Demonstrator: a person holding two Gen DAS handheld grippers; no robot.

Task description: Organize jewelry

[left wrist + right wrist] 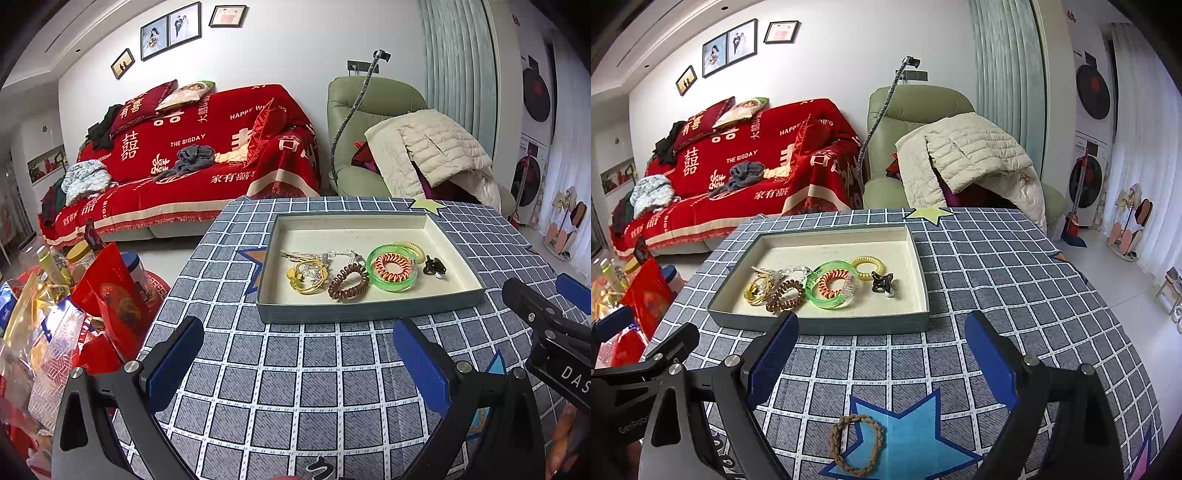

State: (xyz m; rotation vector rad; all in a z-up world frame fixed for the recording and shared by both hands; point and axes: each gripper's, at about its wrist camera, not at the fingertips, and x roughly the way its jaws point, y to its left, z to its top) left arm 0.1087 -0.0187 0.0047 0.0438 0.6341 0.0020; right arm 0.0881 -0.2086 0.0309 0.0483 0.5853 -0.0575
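A shallow grey tray [369, 314] [820, 325] with a cream floor sits on the checked tablecloth. Inside it lie a green bangle [393, 280] [816, 295] around an orange coil tie, a brown coil tie [348, 282] [785, 295], a yellow coil tie [867, 266], yellow elastic bands [308, 277] [757, 291], a clear beaded piece [341, 254] and a dark claw clip [434, 266] [882, 282]. A braided tan hair tie [856, 443] lies on a blue star outside the tray, between my right gripper's fingers. My right gripper [882, 354] is open above it. My left gripper [299, 354] is open over bare cloth.
Snack bags and jars [55, 314] crowd the table's left edge. Beyond the table stand a red-covered sofa [192, 155] and a green armchair [369, 122] with a pale jacket. The right gripper's arm [546, 325] shows at the left wrist view's right side.
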